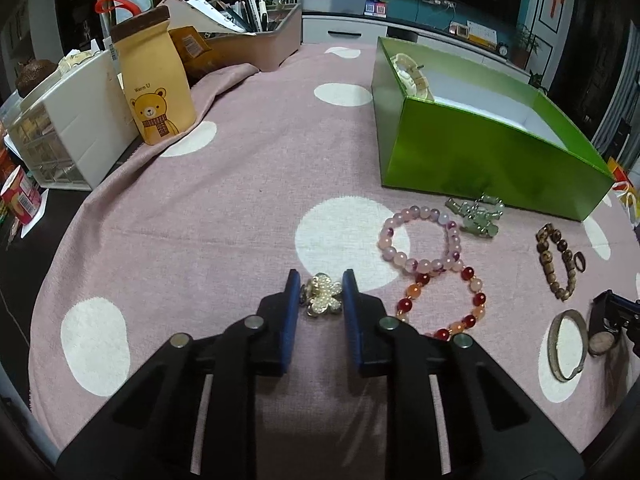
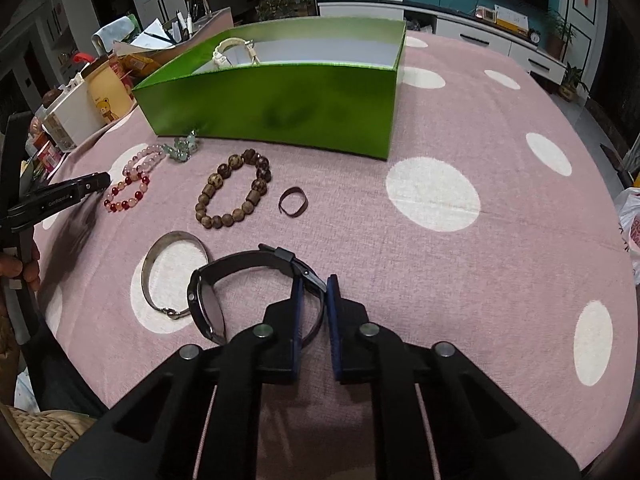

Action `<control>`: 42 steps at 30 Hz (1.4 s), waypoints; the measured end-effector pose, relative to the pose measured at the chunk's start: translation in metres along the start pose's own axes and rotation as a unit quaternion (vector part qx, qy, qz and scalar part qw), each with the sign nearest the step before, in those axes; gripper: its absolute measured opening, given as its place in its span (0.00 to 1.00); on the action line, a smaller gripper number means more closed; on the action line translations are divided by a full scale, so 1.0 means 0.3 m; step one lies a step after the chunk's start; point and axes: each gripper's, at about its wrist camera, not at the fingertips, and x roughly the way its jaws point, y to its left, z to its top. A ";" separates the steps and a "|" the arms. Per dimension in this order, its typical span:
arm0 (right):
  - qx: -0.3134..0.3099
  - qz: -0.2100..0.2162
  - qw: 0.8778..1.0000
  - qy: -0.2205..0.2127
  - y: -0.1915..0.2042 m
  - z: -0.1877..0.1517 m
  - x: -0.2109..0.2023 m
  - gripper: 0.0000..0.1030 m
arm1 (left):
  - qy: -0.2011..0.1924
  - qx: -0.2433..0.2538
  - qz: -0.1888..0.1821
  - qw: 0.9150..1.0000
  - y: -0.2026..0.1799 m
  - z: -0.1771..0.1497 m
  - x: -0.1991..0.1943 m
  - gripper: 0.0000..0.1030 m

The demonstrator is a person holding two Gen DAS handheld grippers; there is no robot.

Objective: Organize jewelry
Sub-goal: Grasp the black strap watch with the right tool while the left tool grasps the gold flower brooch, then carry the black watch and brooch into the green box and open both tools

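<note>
My left gripper (image 1: 321, 280) points down at the pink dotted cloth, its blue pads pressed on either side of a pearl flower brooch (image 1: 322, 296). My right gripper (image 2: 315, 284) is shut on the strap of a black watch (image 2: 208, 308) that lies on its side. Beside the watch lies a silver bangle (image 2: 172, 276). Further out are a wooden bead bracelet (image 2: 234, 188), a dark ring (image 2: 294, 202), a red-orange bead bracelet (image 1: 444, 304), a pink bead bracelet (image 1: 420, 240) and a green jade piece (image 1: 478, 216). The open green box (image 1: 480, 160) holds a white bracelet (image 1: 412, 74).
A bear-print pouch (image 1: 156, 88), a white drawer unit (image 1: 72, 132) and a pen organiser (image 1: 256, 40) stand along the table's far left. The pink cloth (image 2: 480, 260) stretches bare to the right of the box. A person's hand (image 2: 24, 268) holds the left gripper.
</note>
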 end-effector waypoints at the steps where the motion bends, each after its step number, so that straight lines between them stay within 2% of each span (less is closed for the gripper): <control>1: 0.000 0.000 1.000 -0.004 0.001 0.003 -0.006 0.10 | -0.001 -0.002 -0.003 1.000 0.002 0.000 -0.006 0.19; 7: 0.000 0.000 1.000 -0.028 0.003 0.029 -0.045 0.10 | 0.000 -0.015 -0.021 1.000 0.010 -0.001 -0.019 0.19; 14: 0.007 -0.001 0.998 -0.060 -0.010 0.071 -0.096 0.10 | -0.024 -0.007 -0.036 0.999 -0.018 0.033 -0.084 0.19; 26: 0.002 -0.008 0.991 -0.136 -0.021 0.236 -0.171 0.10 | -0.067 0.039 -0.089 0.993 -0.183 0.204 -0.169 0.19; 32: -0.002 -0.015 0.988 -0.154 -0.027 0.333 -0.148 0.10 | -0.076 0.047 -0.109 0.990 -0.260 0.317 -0.142 0.19; 38: -0.003 -0.026 0.988 -0.152 -0.036 0.428 -0.076 0.10 | -0.063 0.046 -0.124 0.989 -0.311 0.418 -0.060 0.19; 42: -0.006 -0.033 0.989 -0.143 -0.035 0.477 -0.018 0.10 | -0.039 0.033 -0.127 0.991 -0.328 0.468 0.032 0.19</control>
